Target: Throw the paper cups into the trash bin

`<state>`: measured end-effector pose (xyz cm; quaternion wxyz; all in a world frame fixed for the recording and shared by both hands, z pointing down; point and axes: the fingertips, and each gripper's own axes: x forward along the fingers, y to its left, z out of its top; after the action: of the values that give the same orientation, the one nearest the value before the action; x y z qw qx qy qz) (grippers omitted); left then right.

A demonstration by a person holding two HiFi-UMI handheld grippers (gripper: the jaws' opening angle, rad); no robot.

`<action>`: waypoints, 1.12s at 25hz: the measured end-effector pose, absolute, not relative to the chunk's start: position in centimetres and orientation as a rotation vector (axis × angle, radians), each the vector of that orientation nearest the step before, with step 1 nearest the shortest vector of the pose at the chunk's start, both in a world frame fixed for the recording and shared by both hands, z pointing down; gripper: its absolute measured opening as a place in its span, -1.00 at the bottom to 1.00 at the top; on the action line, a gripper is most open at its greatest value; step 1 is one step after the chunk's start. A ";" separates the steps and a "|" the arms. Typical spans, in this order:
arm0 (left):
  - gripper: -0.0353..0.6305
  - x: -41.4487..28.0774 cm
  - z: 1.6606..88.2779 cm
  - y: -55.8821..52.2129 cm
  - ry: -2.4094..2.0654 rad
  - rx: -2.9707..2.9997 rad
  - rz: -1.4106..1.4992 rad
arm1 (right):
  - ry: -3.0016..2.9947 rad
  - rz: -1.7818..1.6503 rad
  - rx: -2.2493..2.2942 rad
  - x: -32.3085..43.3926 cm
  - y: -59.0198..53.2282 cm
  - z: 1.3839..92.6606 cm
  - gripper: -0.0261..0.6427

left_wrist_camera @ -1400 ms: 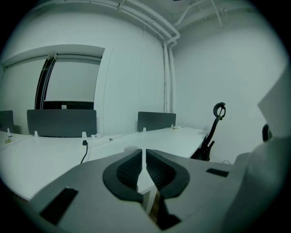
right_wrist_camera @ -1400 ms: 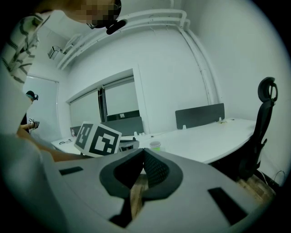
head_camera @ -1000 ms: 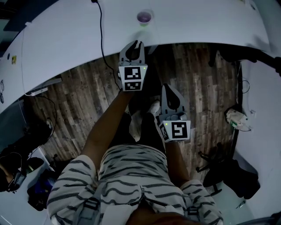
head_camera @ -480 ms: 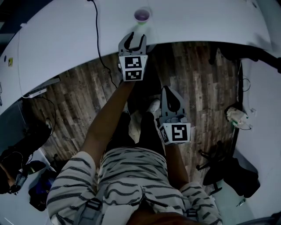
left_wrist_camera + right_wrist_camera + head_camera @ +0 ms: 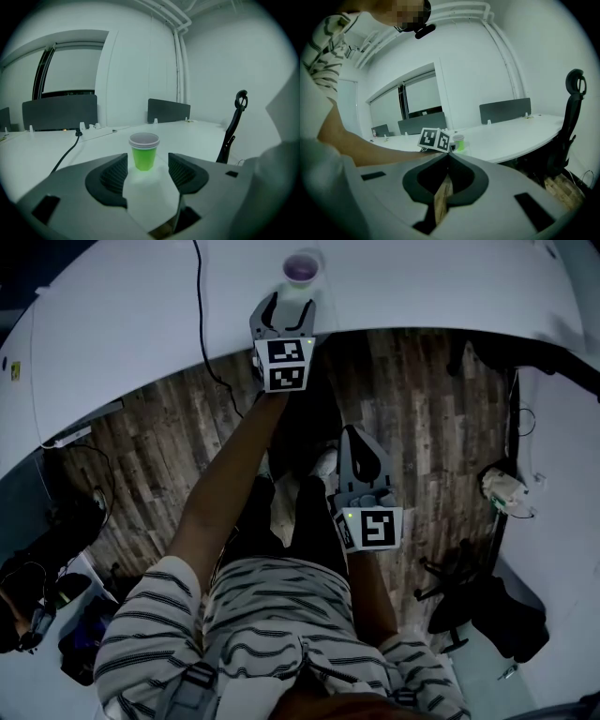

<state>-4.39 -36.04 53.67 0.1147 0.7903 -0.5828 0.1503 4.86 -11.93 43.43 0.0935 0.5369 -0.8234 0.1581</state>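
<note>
A green paper cup [image 5: 144, 151] with a white rim stands upright on the white table [image 5: 141, 324] near its front edge; from above the cup [image 5: 302, 269] shows a purplish inside. My left gripper [image 5: 289, 307] reaches over the table edge just short of the cup, its jaws opening with the cup ahead of the gap and nothing between the pads. My right gripper [image 5: 361, 454] hangs low over the wooden floor by the person's legs, jaws shut and empty. In the right gripper view the cup [image 5: 458, 142] shows beyond the left gripper's marker cube [image 5: 434, 139]. No trash bin is in view.
A black cable [image 5: 208, 324] runs across the table to the left of the cup. A black office chair [image 5: 567, 126] stands at the right. Bags and gear lie on the floor at the lower left [image 5: 56, 549] and a dark heap at the right [image 5: 506, 615].
My left gripper has moved forward over the table edge toward the cup and its jaws have opened. The right gripper has stayed about where it was.
</note>
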 end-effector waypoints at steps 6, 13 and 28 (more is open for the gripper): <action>-0.02 -3.9 55.9 -38.3 -1.700 2.270 0.480 | -2.436 0.491 1.589 5.2 -12.3 44.3 -0.89; 0.02 -3.7 57.2 -40.5 -1.692 2.240 0.512 | -2.429 0.513 1.581 4.9 -12.6 45.2 -0.89; 0.04 -3.6 58.6 -42.8 -1.694 2.226 0.602 | -2.401 0.520 1.594 5.8 -12.8 45.8 -0.89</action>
<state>-3.57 -42.76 58.63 0.1397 0.7704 -0.5861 0.2083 5.76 -12.77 45.81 0.1064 0.5413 -0.8151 0.1767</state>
